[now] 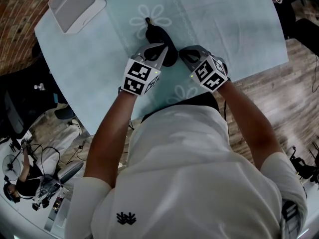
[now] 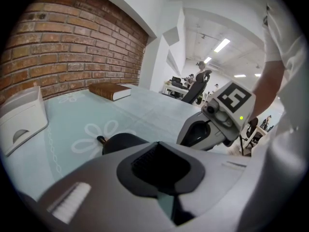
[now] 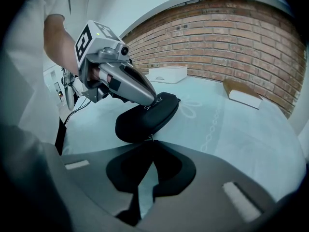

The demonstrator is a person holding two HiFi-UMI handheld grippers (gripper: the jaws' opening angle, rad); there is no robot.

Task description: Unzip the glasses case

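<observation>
A black zipped glasses case (image 1: 160, 38) lies on the pale blue tablecloth (image 1: 229, 29) near the table's front edge. My left gripper (image 1: 160, 48) rests on top of the case (image 3: 145, 116) with its jaws together, pressing on the lid. In the left gripper view only the case's far end (image 2: 123, 141) and its small loop show past the jaws. My right gripper (image 1: 183, 54) is at the near right end of the case. Its jaws (image 3: 150, 143) are shut, and the small zipper pull (image 3: 150, 138) sits right at their tips.
A white box (image 1: 75, 4) stands at the table's far left corner. A brown book (image 2: 110, 91) lies farther along the table by the brick wall. The table's curved front edge (image 1: 164, 101) runs just below both grippers, close to the person's body.
</observation>
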